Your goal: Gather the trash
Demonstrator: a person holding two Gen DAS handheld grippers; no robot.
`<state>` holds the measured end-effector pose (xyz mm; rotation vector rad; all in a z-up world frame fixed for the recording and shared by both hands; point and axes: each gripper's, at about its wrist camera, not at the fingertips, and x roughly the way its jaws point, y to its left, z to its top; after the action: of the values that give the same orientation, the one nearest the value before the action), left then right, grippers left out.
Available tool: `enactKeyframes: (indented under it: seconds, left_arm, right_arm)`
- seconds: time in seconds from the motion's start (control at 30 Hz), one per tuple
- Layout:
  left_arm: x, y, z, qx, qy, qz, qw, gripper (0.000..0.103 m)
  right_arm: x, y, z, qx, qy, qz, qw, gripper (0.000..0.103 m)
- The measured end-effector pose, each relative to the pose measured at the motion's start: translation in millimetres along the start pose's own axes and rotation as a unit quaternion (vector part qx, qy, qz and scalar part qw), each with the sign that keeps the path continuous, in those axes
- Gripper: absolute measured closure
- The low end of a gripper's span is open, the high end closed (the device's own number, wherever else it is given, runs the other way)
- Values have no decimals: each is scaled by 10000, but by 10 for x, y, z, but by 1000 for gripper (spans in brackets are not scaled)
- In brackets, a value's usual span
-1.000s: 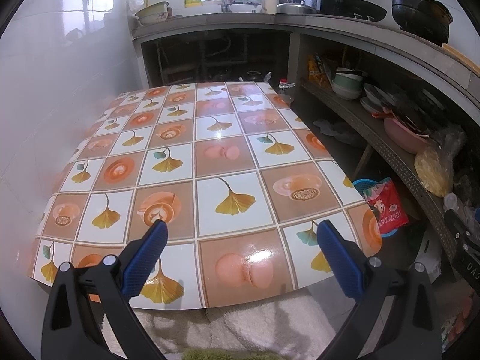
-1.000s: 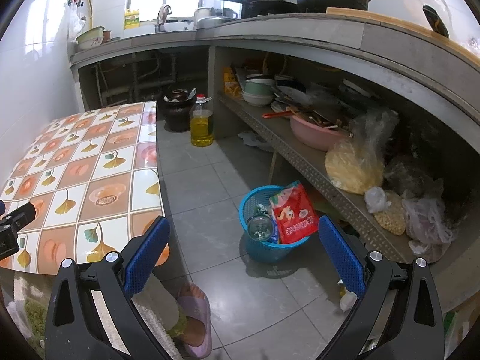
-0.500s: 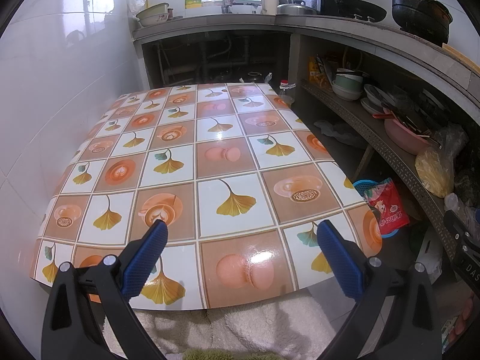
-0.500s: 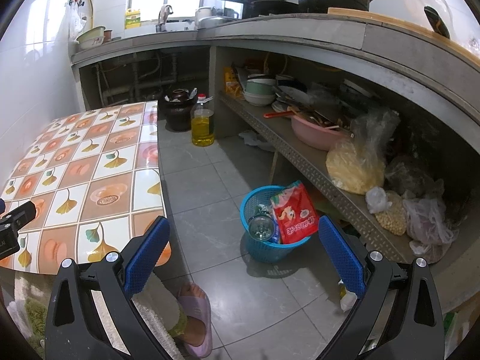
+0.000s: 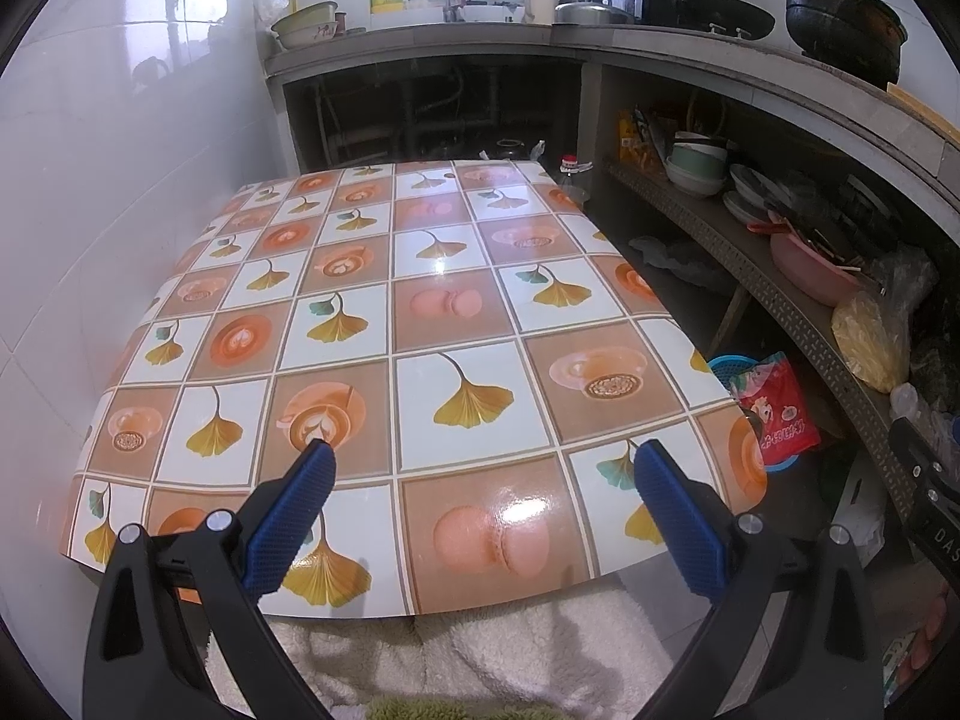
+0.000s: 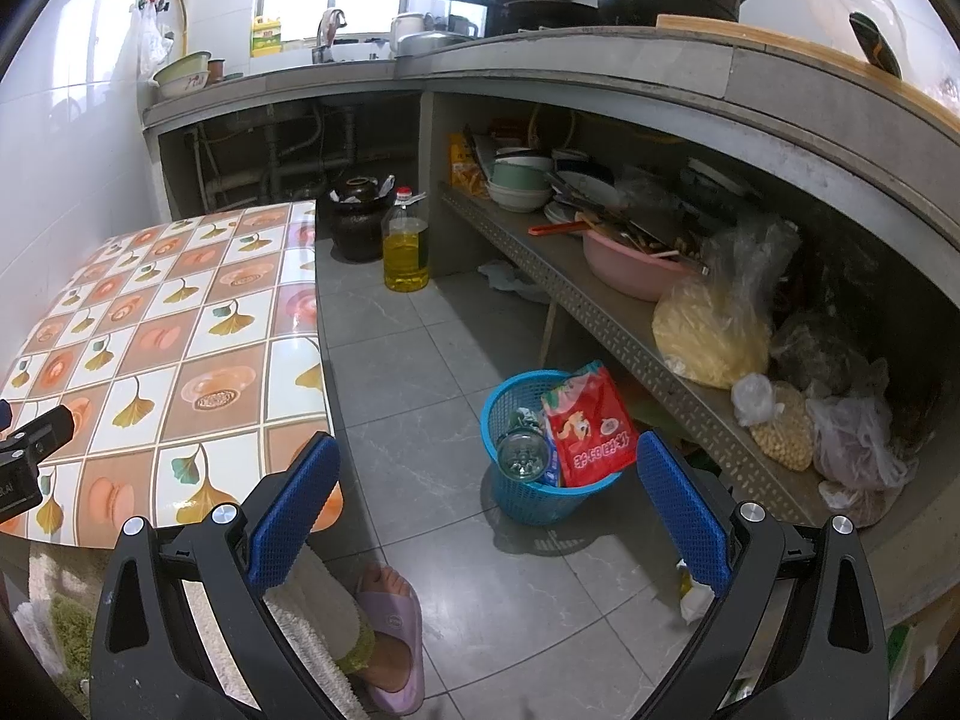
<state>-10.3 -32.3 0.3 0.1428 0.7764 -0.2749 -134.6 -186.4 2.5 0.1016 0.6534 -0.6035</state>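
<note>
Trash [image 6: 585, 429] half-hidden in basket [image 6: 540, 501]

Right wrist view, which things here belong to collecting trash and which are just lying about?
Job:
blue basket
red snack bag
clear bottle
both open grippers

Lying about:
oil bottle
pink basin
dark jar
slipper

Left wrist view overlooks the table [image 5: 456, 324]; right faces the floor basket [image 6: 540, 498]; both share each.

Oil bottle [image 6: 406, 252] on floor nr dark jar [image 6: 356, 222], beside table [image 6: 180, 324].
</note>
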Motion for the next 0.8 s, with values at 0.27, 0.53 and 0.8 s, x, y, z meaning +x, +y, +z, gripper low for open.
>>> enactKeyframes:
  seconds: [0.27,0.53,0.8]
  left_arm:
    - [9,-12,-12,16,28,8,10000,6]
    - [16,-9,-14,19,34,6,10000,6]
    - [15,-12,-12,19,37,8,10000,5]
  right_arm:
    - [-2,5,-2,5,-1,-4,10000,8]
    - [-2,6,-2,3,3,-2,10000,8]
    - [0,2,-1,-3,2,1,10000,8]
